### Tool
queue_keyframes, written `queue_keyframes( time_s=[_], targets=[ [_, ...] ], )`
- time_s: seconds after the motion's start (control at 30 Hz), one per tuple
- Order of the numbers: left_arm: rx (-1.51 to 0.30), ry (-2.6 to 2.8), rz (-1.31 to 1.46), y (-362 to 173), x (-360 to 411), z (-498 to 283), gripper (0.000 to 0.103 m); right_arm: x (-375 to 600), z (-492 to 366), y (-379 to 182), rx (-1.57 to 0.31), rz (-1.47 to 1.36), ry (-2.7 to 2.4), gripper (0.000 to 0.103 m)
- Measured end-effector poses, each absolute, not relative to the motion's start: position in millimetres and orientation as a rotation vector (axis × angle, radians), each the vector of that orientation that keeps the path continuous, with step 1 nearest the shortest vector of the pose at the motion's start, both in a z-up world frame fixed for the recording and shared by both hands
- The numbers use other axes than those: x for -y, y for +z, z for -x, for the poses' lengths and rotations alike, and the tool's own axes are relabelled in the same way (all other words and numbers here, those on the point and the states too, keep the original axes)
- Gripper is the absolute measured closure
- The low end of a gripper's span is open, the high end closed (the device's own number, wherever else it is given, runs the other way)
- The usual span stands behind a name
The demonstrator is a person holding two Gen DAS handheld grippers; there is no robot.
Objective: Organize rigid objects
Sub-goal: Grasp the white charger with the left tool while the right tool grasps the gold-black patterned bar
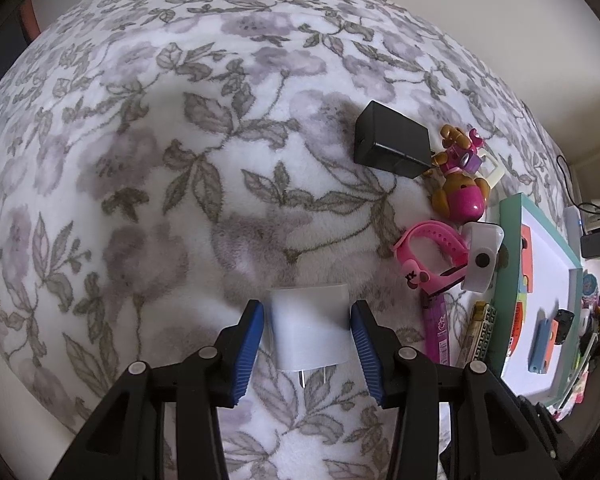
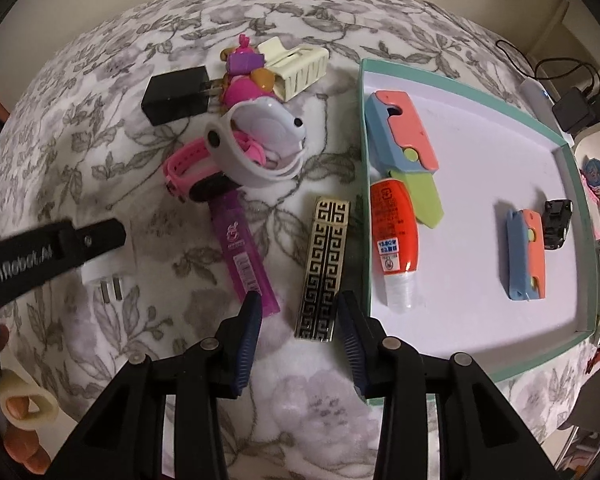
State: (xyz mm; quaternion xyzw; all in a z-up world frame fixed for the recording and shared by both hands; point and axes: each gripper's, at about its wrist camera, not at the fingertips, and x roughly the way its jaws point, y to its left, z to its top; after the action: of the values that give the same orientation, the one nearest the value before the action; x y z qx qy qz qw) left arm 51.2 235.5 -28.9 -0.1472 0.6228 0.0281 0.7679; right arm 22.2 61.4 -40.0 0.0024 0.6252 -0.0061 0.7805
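Right wrist only: gold lighter [image 2: 323,268].

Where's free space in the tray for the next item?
Tray: bare middle, between the big folding toy plus orange tube on the left wall side and the small blue-orange toy. Near end also bare. Crowded: blanket pile around the pink watch.

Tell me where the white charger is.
The white charger lies on the floral blanket, between the open fingers of the left gripper; in the right wrist view it sits far left, left of the purple stick.
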Motion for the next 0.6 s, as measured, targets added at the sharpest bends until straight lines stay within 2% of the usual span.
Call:
queue_keyframes(
  time_s=[0.2,0.37,0.43,0.6],
  targets=[
    [-1.361,0.061,0.311,-32.0,-234.5,-51.3,0.054,-61.0,-26.5,-42.6,-1.341,0.007,-0.028,0.070],
    [-1.377,0.066,0.300,-36.8,-233.3,-51.2,0.054,-66.7,-28.0,-44.4,-1.331,0.029,-0.025,0.070],
    [-1.382,0.065,0.298,-39.2,-232.3,-50.8,0.054,-62.9,-33.5,-55.1,-1.377,-0.035,-0.001,0.070],
    [-1.387,0.067,0.296,-42.8,-232.2,-49.6,0.054,-55.7,-38.4,-55.4,-1.354,-0.100,-0.001,0.070]
  ],
)
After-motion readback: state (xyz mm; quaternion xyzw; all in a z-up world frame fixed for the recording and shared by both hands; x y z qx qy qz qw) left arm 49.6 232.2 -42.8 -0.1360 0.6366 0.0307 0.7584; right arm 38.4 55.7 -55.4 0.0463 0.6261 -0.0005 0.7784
